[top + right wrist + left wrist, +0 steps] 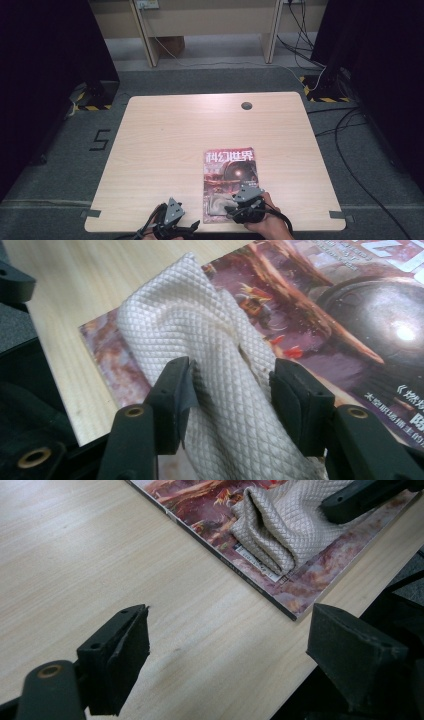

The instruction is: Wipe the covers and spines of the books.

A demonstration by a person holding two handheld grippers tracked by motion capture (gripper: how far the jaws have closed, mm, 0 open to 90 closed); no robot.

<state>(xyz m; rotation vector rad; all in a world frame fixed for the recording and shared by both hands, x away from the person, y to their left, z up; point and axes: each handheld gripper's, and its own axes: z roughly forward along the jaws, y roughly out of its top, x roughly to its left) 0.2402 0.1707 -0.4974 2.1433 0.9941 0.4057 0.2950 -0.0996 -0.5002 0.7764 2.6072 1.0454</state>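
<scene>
A bunched beige cloth point(210, 355) lies on the near end of a magazine point(230, 172), pinched between the jaws of the right gripper point(230, 385). The magazine rests on the table point(165, 145) (near its front edge). The left gripper point(225, 650) hovers just left of it, jaws apart over bare wood.

Pale cloth showing against a red-brown magazine on light wood

The cloth point(215, 355) is showing creamy off-white with a fine quilted diamond pattern; the magazine point(231, 175) is wearing a cover of rusty reds, browns and purples, with white lettering across its top and a dark, shiny sphere in the artwork; the table point(165, 145) is showing pale beige wood grain; the right gripper point(230, 385) and the left gripper point(227, 650) are showing matt black jaws.
</scene>
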